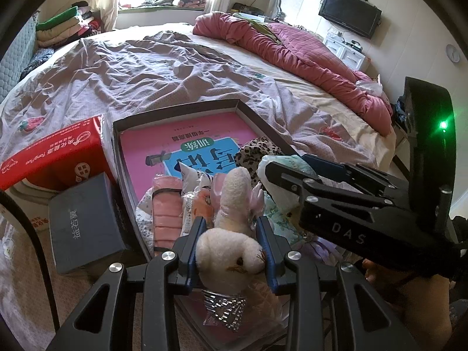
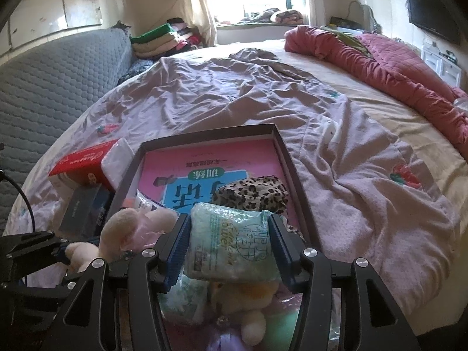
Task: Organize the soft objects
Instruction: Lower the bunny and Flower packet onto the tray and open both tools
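Nearest of all, the left gripper has its jaws clenched on a fluffy white toy bird. The bird hangs just over the near end of the shallow dark cardboard box on the bed. Its long side runs away from the hand toward the far end of the box, with its little face and beak at the near end, turned a bit to the right. Just to the right, the right gripper has its jaws grasping a soft pale green pack of tissues, also over the near end of the box. The pack's long side runs near to far too, tipped a little. Under both hands lie more soft things: a small cream plush toy, a pack of pink masks and, a bit farther in, a folded leopard-print cloth. They rest on a pink and blue book in the box. I think the job is about half done: some things are in, two are not yet put down. Left of the box sit a red tissue box and a grey box. Far behind is the crumpled purple bed sheet.
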